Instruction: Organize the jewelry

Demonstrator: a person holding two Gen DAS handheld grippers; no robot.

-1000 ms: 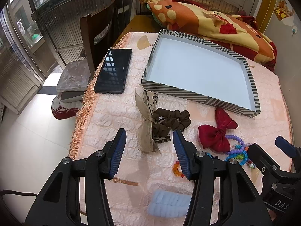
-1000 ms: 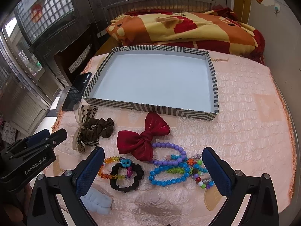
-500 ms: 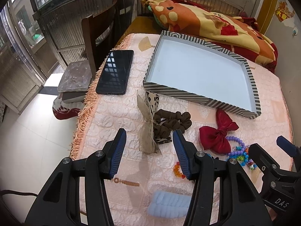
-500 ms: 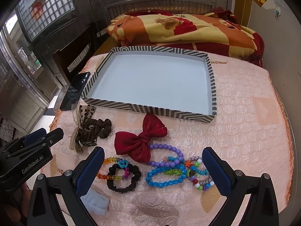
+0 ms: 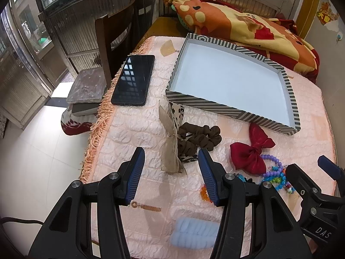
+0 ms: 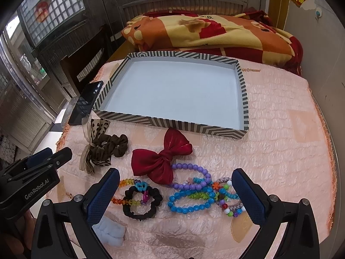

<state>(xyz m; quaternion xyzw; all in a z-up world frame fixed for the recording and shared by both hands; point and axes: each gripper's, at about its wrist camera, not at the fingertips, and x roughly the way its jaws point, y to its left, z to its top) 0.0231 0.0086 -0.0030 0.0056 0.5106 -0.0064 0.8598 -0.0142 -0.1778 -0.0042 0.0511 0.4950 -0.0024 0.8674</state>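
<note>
My left tool [image 5: 171, 161] is spread wide, framing the tan bow with brown scrunchie [image 5: 183, 142] at frame centre. My right tool [image 6: 175, 192] is also spread, over the bead bracelets [image 6: 198, 192]. The striped tray [image 6: 242, 90], upper centre, holds nothing yet.

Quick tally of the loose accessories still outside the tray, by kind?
Bows: 2, red bow and tan bow
Scrunchies: 2, brown scrunchie and black scrunchie
Bead bracelets: tangled pile, count unclear
Total: 4 plus the beads
</note>
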